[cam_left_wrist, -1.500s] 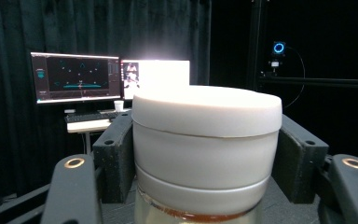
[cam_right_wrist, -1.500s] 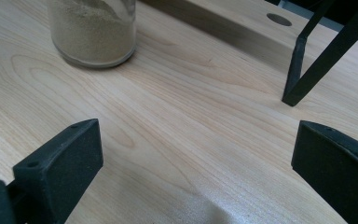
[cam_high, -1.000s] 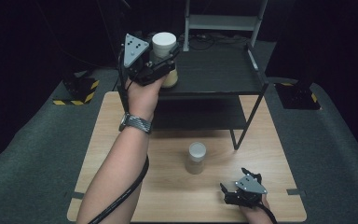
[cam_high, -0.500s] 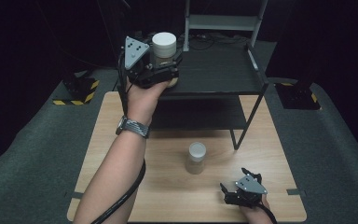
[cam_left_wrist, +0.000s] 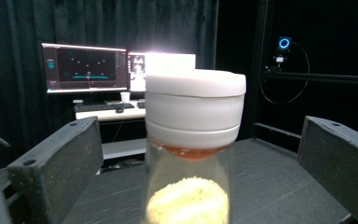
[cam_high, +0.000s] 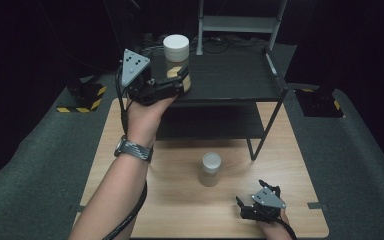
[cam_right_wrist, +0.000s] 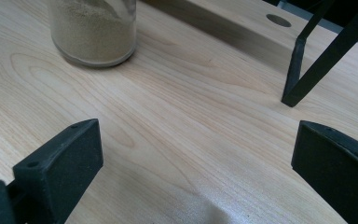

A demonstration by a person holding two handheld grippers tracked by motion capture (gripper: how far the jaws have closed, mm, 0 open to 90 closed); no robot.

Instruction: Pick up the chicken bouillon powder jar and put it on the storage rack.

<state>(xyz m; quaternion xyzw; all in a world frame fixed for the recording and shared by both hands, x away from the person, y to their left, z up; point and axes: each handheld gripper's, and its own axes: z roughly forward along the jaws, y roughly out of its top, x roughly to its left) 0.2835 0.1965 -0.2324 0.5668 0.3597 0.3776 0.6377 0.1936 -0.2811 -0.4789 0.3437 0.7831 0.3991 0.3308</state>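
A clear jar with a white lid (cam_high: 176, 49) and yellowish powder inside stands on the top shelf (cam_high: 230, 75) of a black rack. My left gripper (cam_high: 179, 80) is around it and its jaws have just been opening. In the left gripper view the jar (cam_left_wrist: 193, 140) stands between the two jaws with a gap on each side. A second jar of tan powder (cam_high: 210, 169) stands on the wooden table (cam_high: 180, 210). My right gripper (cam_high: 260, 197) rests near the table's front right, open, with nothing between its jaws; that jar (cam_right_wrist: 93, 28) is ahead of it, to the left.
The rack's lower shelf (cam_high: 210, 122) sits under the top one, and its slanted leg (cam_right_wrist: 303, 70) stands on the table ahead of the right gripper. Monitors (cam_left_wrist: 84, 67) glow behind the rack. Dark carpet surrounds the table.
The left jaws have opened off the white-lidded jar, which now stands on the top shelf. The left hand has drawn back a little toward the person. The right gripper has stayed still.
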